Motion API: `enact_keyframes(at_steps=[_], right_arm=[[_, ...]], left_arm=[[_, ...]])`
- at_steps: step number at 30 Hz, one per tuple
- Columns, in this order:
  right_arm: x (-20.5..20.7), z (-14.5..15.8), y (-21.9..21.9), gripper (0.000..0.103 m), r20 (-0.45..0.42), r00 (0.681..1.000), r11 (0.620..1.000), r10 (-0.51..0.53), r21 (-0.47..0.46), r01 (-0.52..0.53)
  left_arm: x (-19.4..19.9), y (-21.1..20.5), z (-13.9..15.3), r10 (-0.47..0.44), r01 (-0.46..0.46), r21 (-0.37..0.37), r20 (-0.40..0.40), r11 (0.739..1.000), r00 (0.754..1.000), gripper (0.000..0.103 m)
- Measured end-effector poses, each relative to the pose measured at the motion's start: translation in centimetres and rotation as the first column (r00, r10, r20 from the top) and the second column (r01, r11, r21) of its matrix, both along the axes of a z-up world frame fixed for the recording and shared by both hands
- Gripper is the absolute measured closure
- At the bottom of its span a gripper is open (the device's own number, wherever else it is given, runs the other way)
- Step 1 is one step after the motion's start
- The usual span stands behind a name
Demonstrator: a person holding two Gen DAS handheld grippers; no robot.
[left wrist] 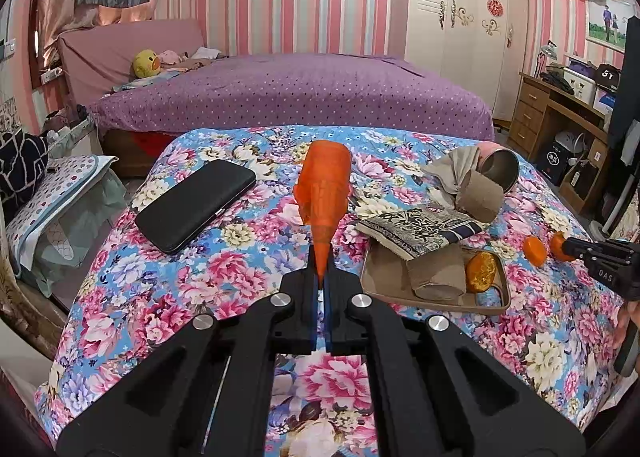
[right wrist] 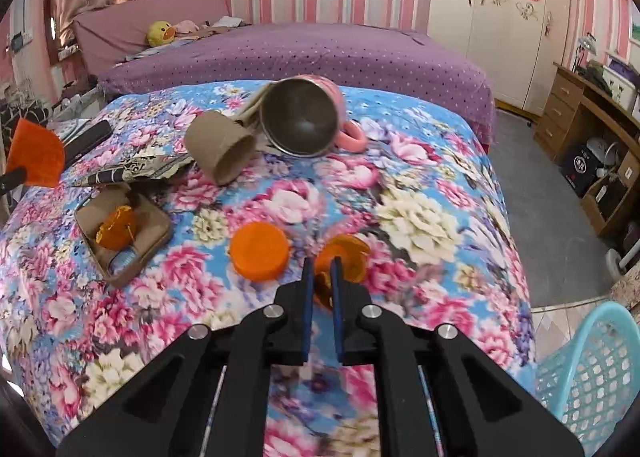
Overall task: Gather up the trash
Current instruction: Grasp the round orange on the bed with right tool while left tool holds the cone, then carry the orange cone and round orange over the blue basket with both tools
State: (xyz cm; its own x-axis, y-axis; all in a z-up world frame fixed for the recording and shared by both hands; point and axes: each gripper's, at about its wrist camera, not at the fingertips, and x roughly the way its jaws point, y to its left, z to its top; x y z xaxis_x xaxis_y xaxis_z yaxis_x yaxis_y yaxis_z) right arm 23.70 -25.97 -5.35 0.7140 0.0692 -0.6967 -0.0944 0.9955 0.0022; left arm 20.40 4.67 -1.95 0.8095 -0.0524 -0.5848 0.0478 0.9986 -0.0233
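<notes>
Both grippers clamp orange trash above the floral bedspread [right wrist: 420, 217].

The left gripper [left wrist: 320, 273] is clenched on a crumpled orange plastic bag [left wrist: 324, 189], held clear of the surface. The right gripper [right wrist: 322, 281] is pinched on the rim of an orange cap [right wrist: 344, 257] near the spread's right edge; a second cap [right wrist: 260, 251] lies just beside it. For a clean lift, the right grip should stay firm, rise straight, then carry toward the blue basket [right wrist: 592, 369] off the right edge without brushing the neighbouring cap.

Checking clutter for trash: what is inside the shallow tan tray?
The tray holds an orange piece, a flattened cardboard tube and something blue. The folded newspaper covers its far end.
</notes>
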Motion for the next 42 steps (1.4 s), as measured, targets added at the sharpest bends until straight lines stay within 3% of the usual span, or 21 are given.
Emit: enact_keyframes(at_steps=[3, 5, 6, 9, 13, 18, 22, 35, 42], right_arm=[[-0.3, 0.2, -0.3, 0.085, 0.018, 1.0, 1.0, 0.003, 0.006, -0.003], [-0.5, 0.3, 0.2, 0.04, 0.034, 0.999, 1.0, 0.002, -0.02, -0.002], [-0.6, 0.4, 0.6, 0.034, 0.049, 0.999, 1.0, 0.006, -0.027, -0.005], [-0.4, 0.8, 2.1, 0.034, 0.07, 0.996, 0.999, 0.05, 0.002, -0.05], [0.8, 0.0, 4.9, 0.035, 0.048, 0.994, 0.995, 0.095, -0.024, -0.094], [2.6, -1.4, 4.6, 0.049, -0.024, 0.999, 0.999, 0.036, 0.005, -0.035], [2.8, -1.7, 4.3, 0.063, -0.039, 0.997, 0.997, 0.061, 0.048, -0.059], [-2.1, 3.1, 3.3, 0.063, 0.189, 0.978, 0.996, 0.082, 0.029, -0.089], [-3.6, 4.3, 0.1, 0.063, 0.204, 0.978, 0.998, 0.044, 0.039, -0.053]], left_arm=[[0.1, 0.0, -0.1, 0.001, -0.001, 0.0, -0.005, 1.0, 1.0, 0.103], [0.2, 0.0, -0.1, 0.002, -0.002, -0.001, -0.006, 1.0, 1.0, 0.103], [0.2, 0.0, -0.1, 0.0, 0.0, -0.002, -0.005, 1.0, 1.0, 0.103], [0.1, -0.1, -0.1, -0.002, 0.002, -0.001, -0.003, 1.0, 1.0, 0.103], [0.2, -0.1, -0.2, -0.003, 0.003, -0.001, -0.004, 1.0, 1.0, 0.103], [0.1, 0.3, -0.2, 0.002, -0.002, -0.005, -0.003, 1.0, 1.0, 0.103], [0.2, 0.7, -0.2, 0.01, -0.01, -0.01, -0.005, 1.0, 1.0, 0.103], [-2.4, -1.9, 3.2, -0.001, 0.002, -0.011, 0.107, 1.0, 0.994, 0.103], [-3.9, -6.5, 5.5, -0.057, 0.058, -0.005, 0.159, 0.998, 0.986, 0.103]])
